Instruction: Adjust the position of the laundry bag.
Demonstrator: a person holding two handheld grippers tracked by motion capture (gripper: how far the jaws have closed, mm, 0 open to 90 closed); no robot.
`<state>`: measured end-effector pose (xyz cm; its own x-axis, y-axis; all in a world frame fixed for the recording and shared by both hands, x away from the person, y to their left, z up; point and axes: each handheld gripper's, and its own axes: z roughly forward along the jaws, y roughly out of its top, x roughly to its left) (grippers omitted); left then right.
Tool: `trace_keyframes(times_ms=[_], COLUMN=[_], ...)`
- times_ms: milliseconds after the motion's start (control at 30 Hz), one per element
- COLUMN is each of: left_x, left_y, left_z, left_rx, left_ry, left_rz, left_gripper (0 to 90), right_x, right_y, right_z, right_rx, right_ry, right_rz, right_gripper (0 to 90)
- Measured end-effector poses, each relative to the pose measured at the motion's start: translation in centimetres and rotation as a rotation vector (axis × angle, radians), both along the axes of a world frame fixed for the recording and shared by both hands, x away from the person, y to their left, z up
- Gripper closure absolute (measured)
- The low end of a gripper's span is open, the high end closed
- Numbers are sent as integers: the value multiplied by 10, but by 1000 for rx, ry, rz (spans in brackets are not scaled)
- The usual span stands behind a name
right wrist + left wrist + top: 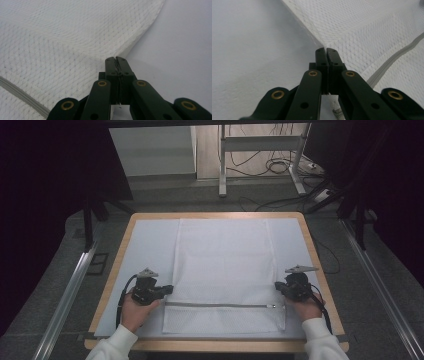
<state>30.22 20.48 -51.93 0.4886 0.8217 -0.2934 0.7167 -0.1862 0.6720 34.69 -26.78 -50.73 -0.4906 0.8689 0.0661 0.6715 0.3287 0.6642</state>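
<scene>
Grey floor lies around one wooden worktop (pixel 113 270). On it lies one flat white mesh bag (pixel 222 265) with one zipper (pixel 220 305). Two hand-held grippers pinch its edges: the left hand-held gripper (pixel 168 290) and the right hand-held gripper (pixel 278 287), both closed tight on the cloth.

White woven-mesh cloth bag (pixel 222 265) with grey zipper (pixel 220 305), on matt pale sheet (pixel 145 250) over wood-edged surface (pixel 215 215).

grey floor (pixel 60 270), metal desk frame (pixel 260 150), cables (pixel 280 167)
</scene>
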Motion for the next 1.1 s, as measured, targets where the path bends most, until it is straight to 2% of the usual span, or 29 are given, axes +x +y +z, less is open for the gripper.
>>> trace_keyframes(times_ms=[233, 700, 1100], left_x=[0, -5, -4], left_y=[10, 28, 31], left_z=[-2, -5, -6], left_rx=[4, 1, 6], left_ry=[3, 20, 29], left_rz=[27, 62, 70], left_gripper=[893, 891, 889], right_x=[-1, -2, -2], right_y=[10, 24, 28], right_z=[0, -3, -4], right_rx=[9, 15, 9], right_ry=[-11, 1, 2], right_rz=[22, 58, 73], right_gripper=[872, 872, 872])
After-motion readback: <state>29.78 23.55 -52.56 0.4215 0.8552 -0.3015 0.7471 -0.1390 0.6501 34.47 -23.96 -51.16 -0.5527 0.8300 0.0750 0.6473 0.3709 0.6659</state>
